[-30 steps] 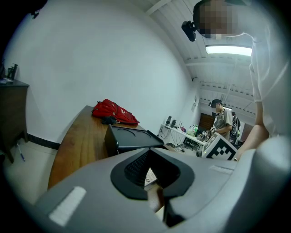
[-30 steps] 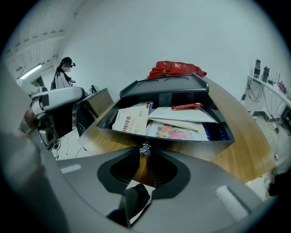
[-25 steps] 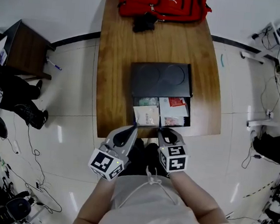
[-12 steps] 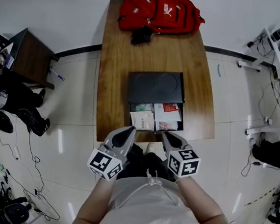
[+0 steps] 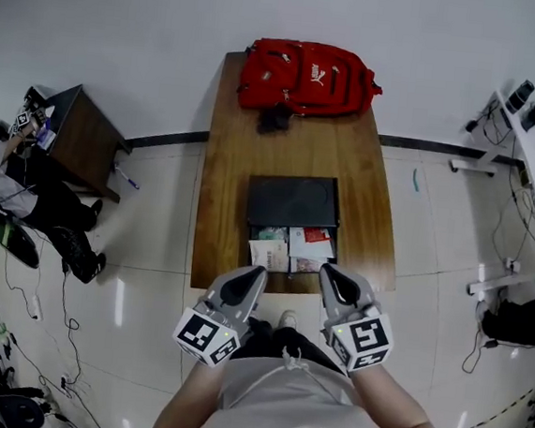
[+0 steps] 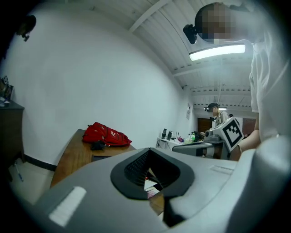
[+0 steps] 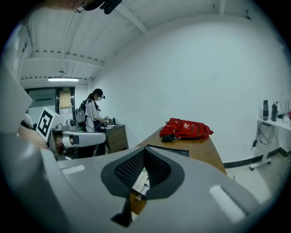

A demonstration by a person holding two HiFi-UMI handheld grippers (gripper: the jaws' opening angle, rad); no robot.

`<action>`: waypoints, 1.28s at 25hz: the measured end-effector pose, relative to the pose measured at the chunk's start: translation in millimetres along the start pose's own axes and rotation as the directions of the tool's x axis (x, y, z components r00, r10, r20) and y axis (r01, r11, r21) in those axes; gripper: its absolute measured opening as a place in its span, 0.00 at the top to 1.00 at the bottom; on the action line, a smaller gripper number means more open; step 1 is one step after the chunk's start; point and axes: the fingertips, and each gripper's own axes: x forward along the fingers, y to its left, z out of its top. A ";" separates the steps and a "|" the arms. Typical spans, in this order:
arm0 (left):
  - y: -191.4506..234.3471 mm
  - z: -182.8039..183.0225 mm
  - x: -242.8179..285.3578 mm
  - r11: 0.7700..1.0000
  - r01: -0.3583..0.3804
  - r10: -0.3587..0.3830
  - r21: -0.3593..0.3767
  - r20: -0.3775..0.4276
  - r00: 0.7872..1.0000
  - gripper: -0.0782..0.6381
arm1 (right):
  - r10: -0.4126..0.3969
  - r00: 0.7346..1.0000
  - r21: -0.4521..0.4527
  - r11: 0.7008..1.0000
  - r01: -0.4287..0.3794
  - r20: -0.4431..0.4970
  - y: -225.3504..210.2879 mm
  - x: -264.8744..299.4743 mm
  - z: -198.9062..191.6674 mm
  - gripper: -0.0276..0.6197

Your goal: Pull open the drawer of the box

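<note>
- Head view: The box [image 5: 293, 200], a flat matt-black case with two faint circles in its lid, sits square on the wooden table [image 5: 230, 158] near the front edge.
- Its drawer [image 5: 290, 250] stands out toward me, showing flat paper packets [image 5: 271, 252] in white and red. I judge the pull done, or nearly so.
- My left gripper [image 5: 256, 273] and right gripper [image 5: 328, 271] hang by the table's near edge, one to either side of the drawer front and touching nothing. I take it they are held back there so the drawer has room.
- A red fabric backpack [image 5: 308, 76] slumps at the table's far end, well apart from the box.
- Left gripper view: The smooth grey moulded jaws are pressed together with nothing between them. Their ribbed black pads leave a diamond-shaped window (only a corner of the packets beyond shows through it).
- Right gripper view: It is the same here, with the jaws closed on nothing and the mesh-textured pads meeting below the window. Through the window I glimpse the drawer's paper contents. Past them the box's dark lid and the table's warm wood run on to the backpack.
- Another person stands working at a dark cabinet [image 7: 113, 136] off to the side.
</note>
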 end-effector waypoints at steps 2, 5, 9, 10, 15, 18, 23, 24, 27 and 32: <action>-8.2 0.6 -5.9 1.000 0.003 -0.003 0.011 -0.003 1.000 0.88 | 0.032 1.000 0.037 0.999 -0.032 0.000 8.4 -9.8 2.0 0.95; -17.4 0.7 -14.9 1.000 0.009 -0.009 0.015 0.000 1.000 0.88 | 0.054 0.998 0.043 0.998 -0.055 0.016 20.0 -22.3 4.7 0.95; -29.4 -0.6 -36.4 0.999 0.021 -0.022 0.023 0.011 1.000 0.88 | 0.041 0.999 0.053 0.998 -0.042 0.019 36.5 -40.9 -0.7 0.95; -33.2 -1.7 -45.1 0.999 0.022 -0.022 0.024 0.014 1.000 0.88 | 0.043 0.999 0.067 0.997 -0.044 0.016 44.1 -47.8 -2.0 0.95; -57.0 -10.6 -98.4 1.000 0.018 -0.018 -0.003 0.039 0.999 0.88 | 0.057 0.998 0.072 0.996 -0.059 0.029 95.5 -87.2 -5.5 0.95; -84.7 -14.2 -132.6 0.999 0.040 -0.040 0.016 0.054 0.998 0.88 | 0.035 0.999 0.057 0.998 -0.037 0.041 123.9 -113.8 -17.9 0.95; -130.1 -36.9 -188.4 0.997 0.071 -0.071 0.020 0.033 0.997 0.88 | 0.011 0.999 0.046 0.999 -0.012 0.031 175.4 -164.6 -41.8 0.95; -138.4 -39.6 -197.2 0.997 0.076 -0.076 0.019 0.032 0.997 0.88 | 0.010 0.999 0.045 0.999 -0.011 0.030 183.0 -173.4 -44.0 0.95; -158.9 -44.8 -217.6 0.996 0.085 -0.086 0.022 0.028 0.996 0.88 | 0.005 0.999 0.050 0.999 -0.007 0.042 197.7 -194.6 -48.6 0.95; -173.3 -44.1 -242.0 0.997 0.068 -0.069 0.029 0.047 0.996 0.88 | -0.001 0.999 0.024 1.000 0.000 0.048 212.4 -211.8 -56.6 0.95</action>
